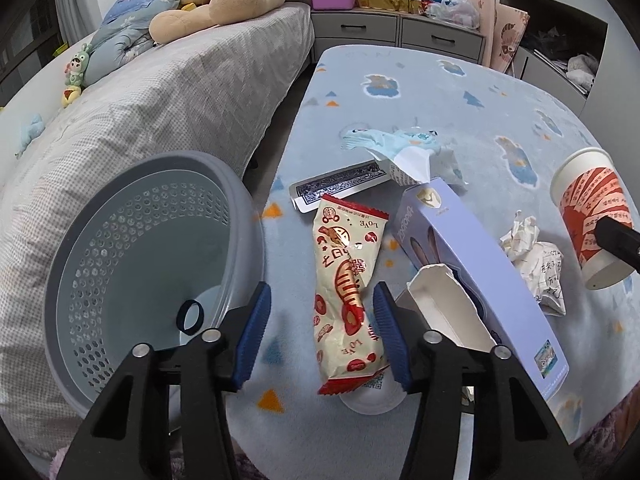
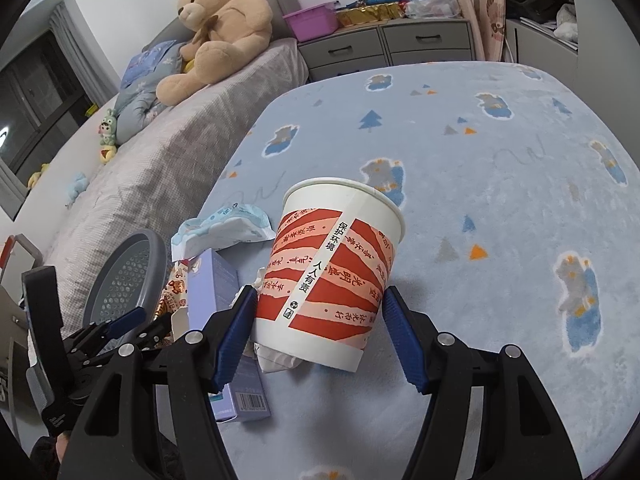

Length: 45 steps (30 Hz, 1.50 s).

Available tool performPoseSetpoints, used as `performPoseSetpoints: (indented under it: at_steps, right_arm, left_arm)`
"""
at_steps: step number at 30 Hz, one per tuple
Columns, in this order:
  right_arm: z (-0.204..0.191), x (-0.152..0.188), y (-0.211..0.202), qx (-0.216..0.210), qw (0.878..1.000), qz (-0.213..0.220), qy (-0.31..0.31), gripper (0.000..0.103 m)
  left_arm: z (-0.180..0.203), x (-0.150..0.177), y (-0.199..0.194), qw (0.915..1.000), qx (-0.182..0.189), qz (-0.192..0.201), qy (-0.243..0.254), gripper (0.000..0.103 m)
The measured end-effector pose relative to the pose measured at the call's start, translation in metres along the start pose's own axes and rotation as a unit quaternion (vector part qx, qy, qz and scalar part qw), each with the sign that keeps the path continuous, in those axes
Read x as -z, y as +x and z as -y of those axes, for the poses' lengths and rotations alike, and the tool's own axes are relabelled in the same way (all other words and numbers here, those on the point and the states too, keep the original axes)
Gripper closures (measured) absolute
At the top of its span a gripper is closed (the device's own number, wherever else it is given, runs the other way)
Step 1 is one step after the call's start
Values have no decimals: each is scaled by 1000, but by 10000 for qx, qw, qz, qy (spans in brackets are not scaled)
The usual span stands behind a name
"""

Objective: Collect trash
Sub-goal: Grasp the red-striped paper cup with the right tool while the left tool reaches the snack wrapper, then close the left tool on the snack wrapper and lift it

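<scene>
A red-and-cream snack wrapper (image 1: 346,300) lies on the blue carpet, between the fingers of my open left gripper (image 1: 320,332); the pads stand apart from it. A grey perforated trash basket (image 1: 132,264) stands left of it. My right gripper (image 2: 320,328) is shut on a red-and-white paper cup (image 2: 332,276), held tilted above the carpet; the cup also shows in the left wrist view (image 1: 592,220). A lilac box (image 1: 480,276), crumpled paper (image 1: 536,256), a blue card box (image 1: 344,184) and a pale blue packet (image 1: 396,140) lie nearby.
A bed (image 1: 132,120) with a teddy bear (image 2: 216,32) runs along the left, against the basket. Grey drawers (image 1: 400,32) with a purple bin stand at the back. The patterned carpet (image 2: 500,180) stretches to the right.
</scene>
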State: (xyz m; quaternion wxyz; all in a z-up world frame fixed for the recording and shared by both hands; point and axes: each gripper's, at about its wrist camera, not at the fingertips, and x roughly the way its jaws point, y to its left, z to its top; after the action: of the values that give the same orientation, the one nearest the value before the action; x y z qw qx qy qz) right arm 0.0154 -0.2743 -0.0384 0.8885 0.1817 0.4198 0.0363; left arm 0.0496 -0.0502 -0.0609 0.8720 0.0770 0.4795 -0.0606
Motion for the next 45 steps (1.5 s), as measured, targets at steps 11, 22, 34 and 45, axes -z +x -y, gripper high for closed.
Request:
performPoseSetpoints:
  at_steps: [11, 22, 34, 45]
  right_arm:
    - [2, -1, -4, -44, 10000, 50, 24, 40]
    - [2, 7, -16, 73, 9999, 83, 78, 40]
    - [-1, 20, -34, 206, 9995, 157, 152, 40]
    - [-19, 20, -38, 231, 9996, 185, 22, 40]
  left_arm:
    - [5, 0, -2, 9999, 151, 12, 24, 95]
    - [0, 0, -15, 9997, 162, 182, 11, 95]
    - [-11, -1, -34, 9990, 236, 374, -50, 95]
    - [-20, -1, -45, 9980, 373, 502, -93, 95]
